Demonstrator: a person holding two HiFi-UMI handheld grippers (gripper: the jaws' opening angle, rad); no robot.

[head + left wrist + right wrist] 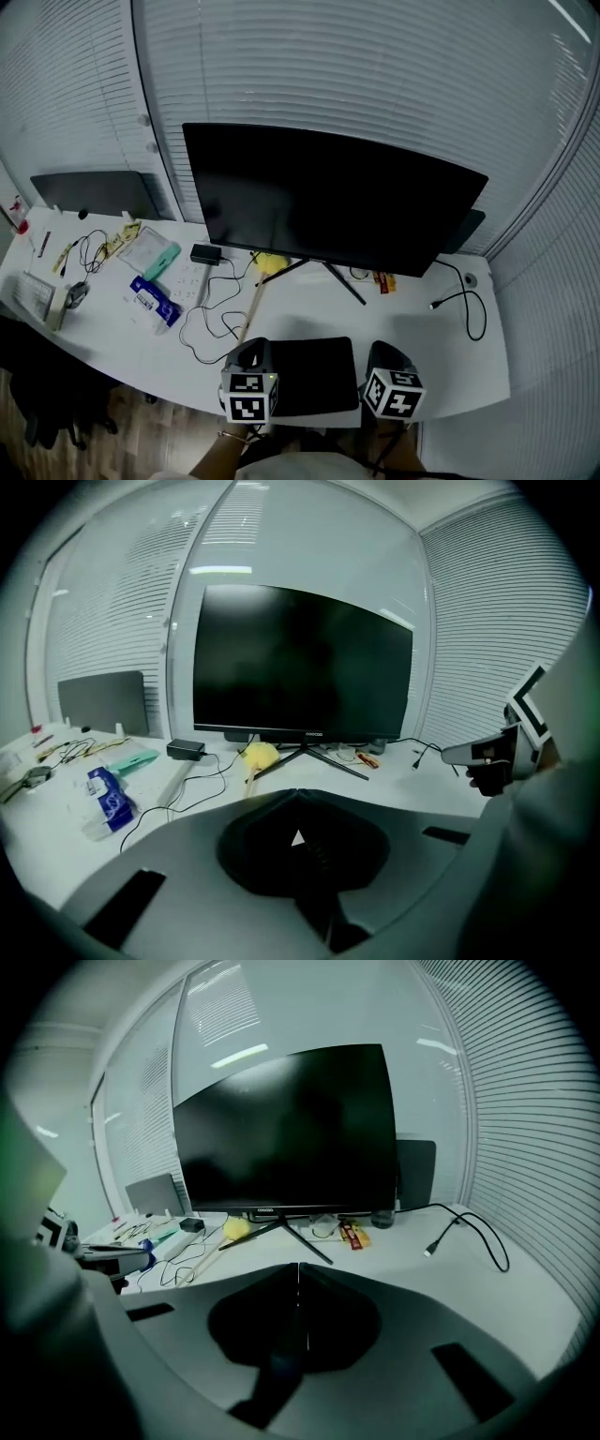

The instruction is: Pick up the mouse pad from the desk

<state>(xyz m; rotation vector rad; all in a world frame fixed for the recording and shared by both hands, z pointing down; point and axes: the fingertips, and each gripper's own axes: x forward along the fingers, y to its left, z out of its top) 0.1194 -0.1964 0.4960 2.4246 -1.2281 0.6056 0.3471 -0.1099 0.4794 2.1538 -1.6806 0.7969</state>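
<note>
The black mouse pad (314,375) lies flat at the front edge of the white desk (441,370), straight in front of the monitor. My left gripper (255,349) hovers at the pad's left edge, and its jaws are shut with nothing in them (297,794). At the pad's right edge is my right gripper (382,351), likewise shut and empty (298,1267). In both gripper views the gripper's own body hides the pad. Each gripper shows at the edge of the other's view.
A big dark monitor (328,197) on a splayed stand fills the middle back. Left of the pad lie a looped black cable (211,323), a power brick (204,253), a blue packet (153,302) and a yellow lump (270,263). A loose cable (466,302) lies at the right.
</note>
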